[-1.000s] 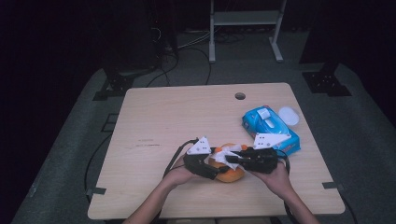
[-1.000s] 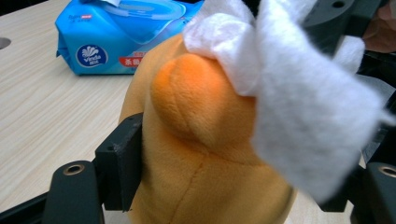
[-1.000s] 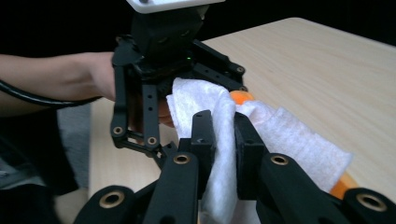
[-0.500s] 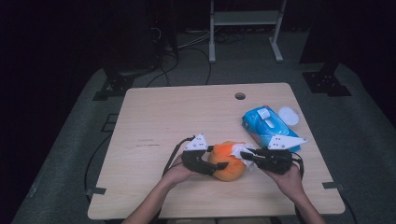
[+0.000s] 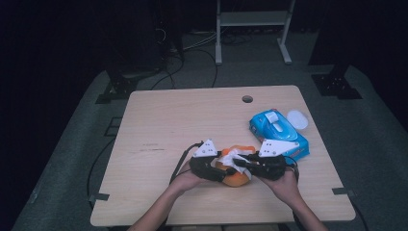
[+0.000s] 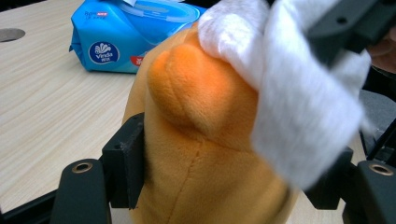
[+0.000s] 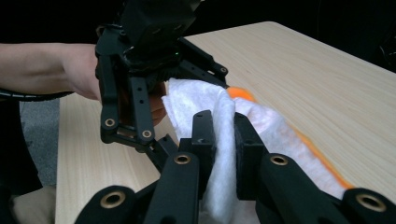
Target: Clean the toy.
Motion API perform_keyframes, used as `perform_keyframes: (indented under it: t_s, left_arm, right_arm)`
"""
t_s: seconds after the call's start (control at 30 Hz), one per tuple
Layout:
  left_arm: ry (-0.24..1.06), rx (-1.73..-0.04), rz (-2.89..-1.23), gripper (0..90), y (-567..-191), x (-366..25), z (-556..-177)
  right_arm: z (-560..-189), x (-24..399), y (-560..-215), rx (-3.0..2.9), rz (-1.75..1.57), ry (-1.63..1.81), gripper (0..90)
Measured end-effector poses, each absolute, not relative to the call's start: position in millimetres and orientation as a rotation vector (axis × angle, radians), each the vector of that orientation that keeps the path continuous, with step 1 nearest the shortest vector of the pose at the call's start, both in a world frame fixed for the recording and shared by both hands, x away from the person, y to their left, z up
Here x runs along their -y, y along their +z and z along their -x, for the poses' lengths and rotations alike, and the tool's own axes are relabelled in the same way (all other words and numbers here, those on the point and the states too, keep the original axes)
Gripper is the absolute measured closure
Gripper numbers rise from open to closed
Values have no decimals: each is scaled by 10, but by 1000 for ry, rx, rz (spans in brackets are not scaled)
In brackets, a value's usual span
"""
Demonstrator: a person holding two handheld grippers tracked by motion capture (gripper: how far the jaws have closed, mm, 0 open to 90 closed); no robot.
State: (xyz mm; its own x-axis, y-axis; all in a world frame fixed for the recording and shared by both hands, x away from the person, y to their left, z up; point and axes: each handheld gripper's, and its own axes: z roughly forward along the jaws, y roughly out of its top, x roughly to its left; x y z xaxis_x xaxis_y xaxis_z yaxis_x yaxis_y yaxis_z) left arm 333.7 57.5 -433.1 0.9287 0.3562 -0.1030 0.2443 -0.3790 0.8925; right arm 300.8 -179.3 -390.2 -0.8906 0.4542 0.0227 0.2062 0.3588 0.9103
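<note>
An orange plush toy (image 5: 235, 179) sits near the table's front edge, and my left gripper (image 5: 224, 173) is shut on it. In the left gripper view the plush (image 6: 196, 140) bulges between the two black jaws, which have just been closing on it. My right gripper (image 5: 242, 163) comes in from the right, shut on a white wipe (image 5: 234, 157) that lies against the top of the plush. The right gripper view shows the wipe (image 7: 196, 102) pinched between its jaws (image 7: 225, 140), with the left gripper (image 7: 140, 70) just beyond and an orange edge (image 7: 240, 93) under the wipe.
A blue pack of wipes (image 5: 276, 132) lies to the right of the grippers, with a round white lid (image 5: 297, 119) beside it. A cable hole (image 5: 247, 99) is near the table's far edge. The left half of the wooden table (image 5: 159, 125) is bare.
The right gripper drew away to the right with the wipe, then came back left onto the plush. The left hand has kept the plush in place.
</note>
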Motion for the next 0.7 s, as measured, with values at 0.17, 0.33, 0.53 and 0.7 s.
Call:
perform_keyframes:
  t_s: [0.17,0.33,0.53,0.7]
  left_arm:
    - [127,-419,-1981,293,-4336,-590,-3338]
    - [127,-375,-1994,292,-4335,-585,-3307]
    - [133,-308,-2018,287,-4325,-569,-3261]
    - [119,-253,-2030,279,-4329,-604,-3220]
  right_arm:
    - [-3049,1907,-3916,-2363,-642,1570,809]
    - [-3099,2131,-3952,-2328,-743,1584,809]
    - [-3149,2203,-3966,-2325,-789,1596,809]
    - [-3135,2206,-3961,-2320,-800,1624,814]
